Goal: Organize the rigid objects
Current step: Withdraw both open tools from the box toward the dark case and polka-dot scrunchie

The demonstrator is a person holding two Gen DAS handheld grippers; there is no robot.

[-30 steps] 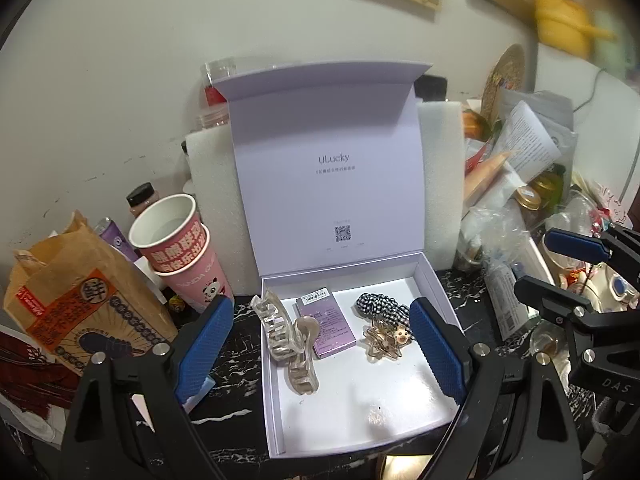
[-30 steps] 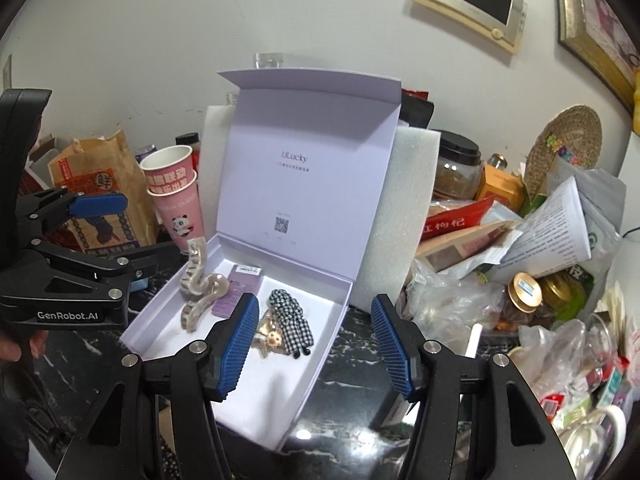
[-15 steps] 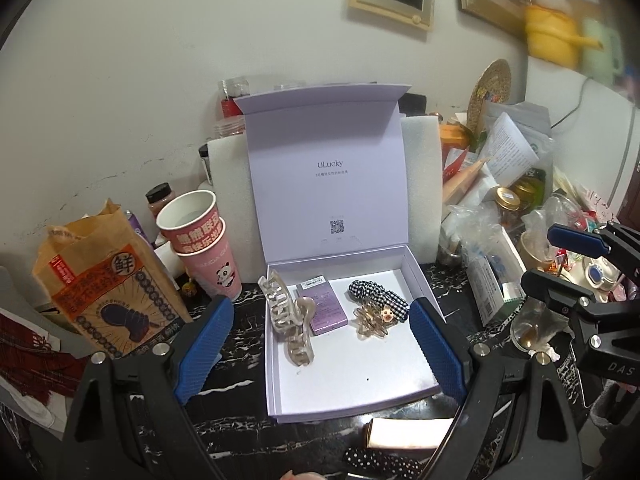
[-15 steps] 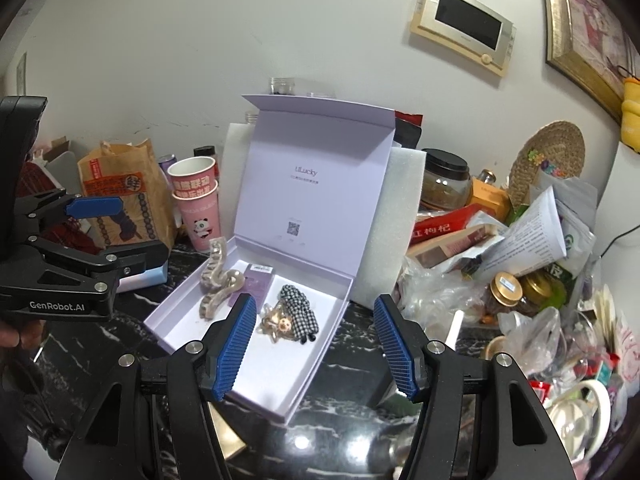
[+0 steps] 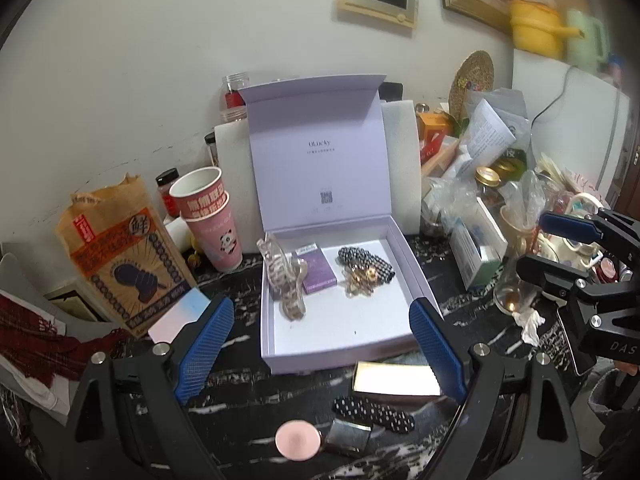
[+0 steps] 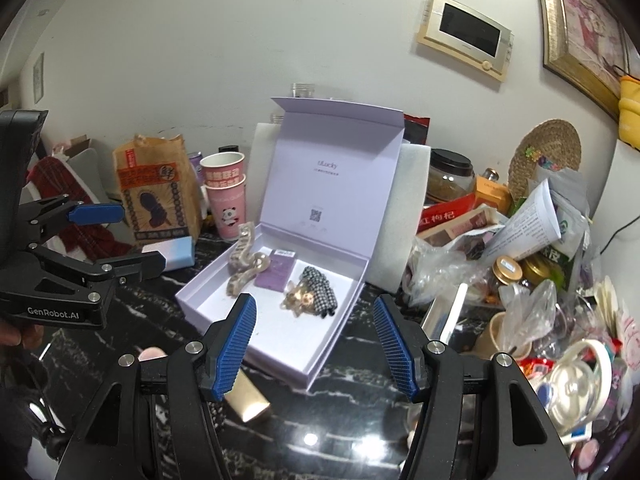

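A black marble-pattern counter [image 5: 240, 396] with white veins stands against a white wall, w/ much clutter at both sides. In the middle is a lilac box [image 5: 344, 344], its lid up and leaning on white foam sheets [image 5: 400, 160] behind it.

Inside the box, all at the back half: a clear beige claw clip [image 5: 284, 280] at left, a small purple card pack [image 5: 318, 274] just beside it and partly under it, then a black-white checked hair piece [image 5: 368, 262] w/ a gold flower clip [image 5: 358, 280] lying on its front edge. The front half of the box floor is bare white.

In front of the box, on the counter: a gold rectangular case [image 5: 394, 378] touching or nearly touching the box wall, a black polka-dot barrette [image 5: 372, 410], a small silver piece [image 5: 348, 436] and a round pink disc [image 5: 298, 439].

Left of the box are two stacked pink paper cups [image 5: 212, 220], a brown paper bag [image 5: 120, 256] w/ orange print, and a red plaid cloth [image 5: 36, 340]. Right side: jars, plastic bags, papers, a woven round mat on the wall side, approx. all piled together.

The left gripper [image 5: 320, 344] is spread wide, nothing between its blue pads [image 5: 206, 344]; it hovers at the near edge of the box. The right gripper [image 6: 316, 354] is also wide apart and empty, above the box's near right corner.

On the wall hang an intercom panel [image 6: 466, 36] and a gold picture frame [image 6: 580, 20].
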